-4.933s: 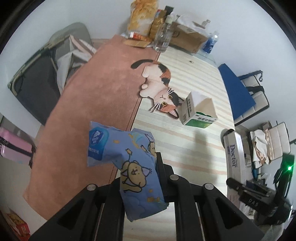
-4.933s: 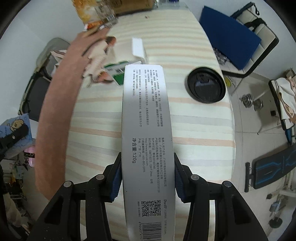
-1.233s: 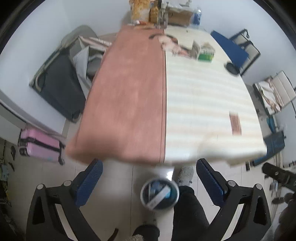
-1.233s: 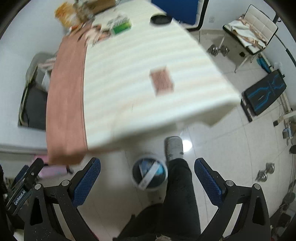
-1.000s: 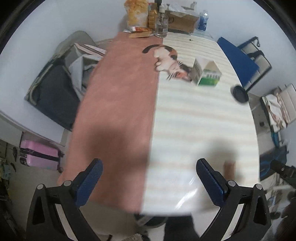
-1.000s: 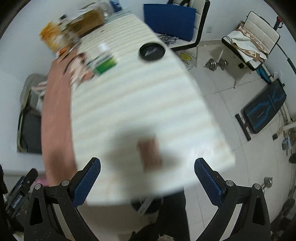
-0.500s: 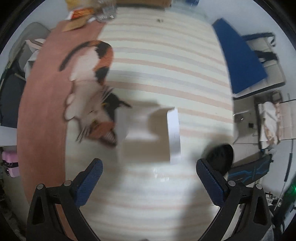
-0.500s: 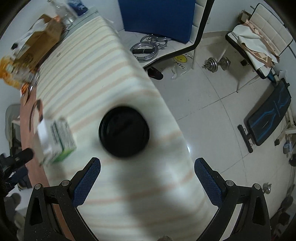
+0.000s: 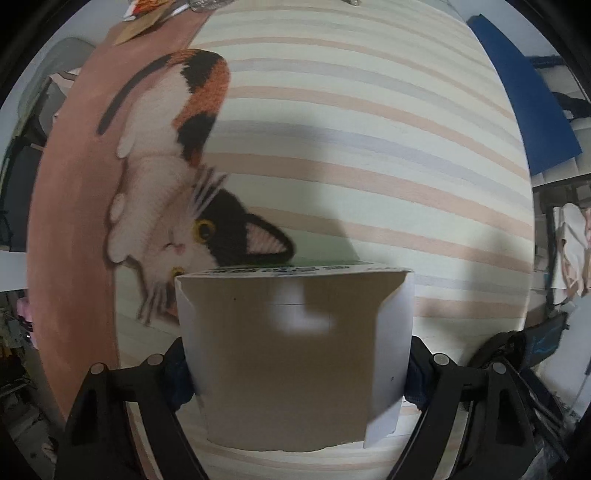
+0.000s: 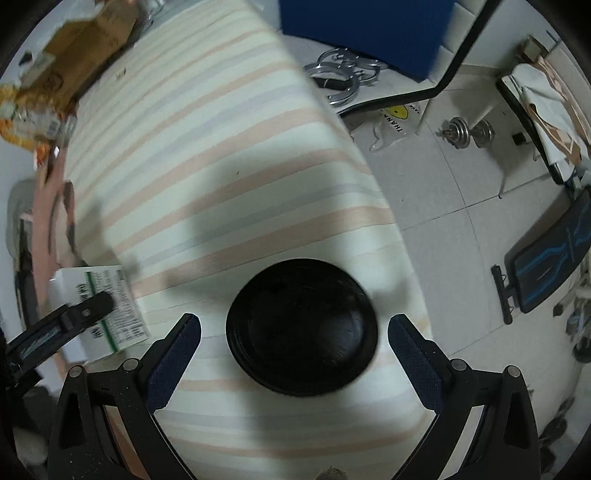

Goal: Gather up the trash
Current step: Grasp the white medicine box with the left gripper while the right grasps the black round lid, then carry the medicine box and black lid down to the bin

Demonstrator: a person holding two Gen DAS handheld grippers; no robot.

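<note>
An open white-and-green carton (image 9: 295, 354) stands on the striped table (image 9: 369, 129), its brown inside facing my left wrist camera. My left gripper (image 9: 295, 369) is open with a finger on each side of the carton, close to its walls. The carton also shows in the right wrist view (image 10: 107, 306) with a left finger (image 10: 85, 310) against it. A black round lid (image 10: 301, 326) lies near the table's right edge. My right gripper (image 10: 293, 350) is open, its blue pads (image 10: 173, 354) on either side of the lid, just above it.
A cat-shaped mat (image 9: 177, 177) lies beside the carton, partly on a pink-brown cloth (image 9: 66, 221). Cardboard boxes and snack bags (image 10: 62, 55) sit at the table's far end. A blue chair (image 10: 369, 33), dumbbells (image 10: 469, 133) and a bench (image 10: 546, 258) stand on the floor to the right.
Both grippers have dropped toward the table. The left one has closed in around the carton; the right one has come down over the black lid. Both were empty and open throughout the last second.
</note>
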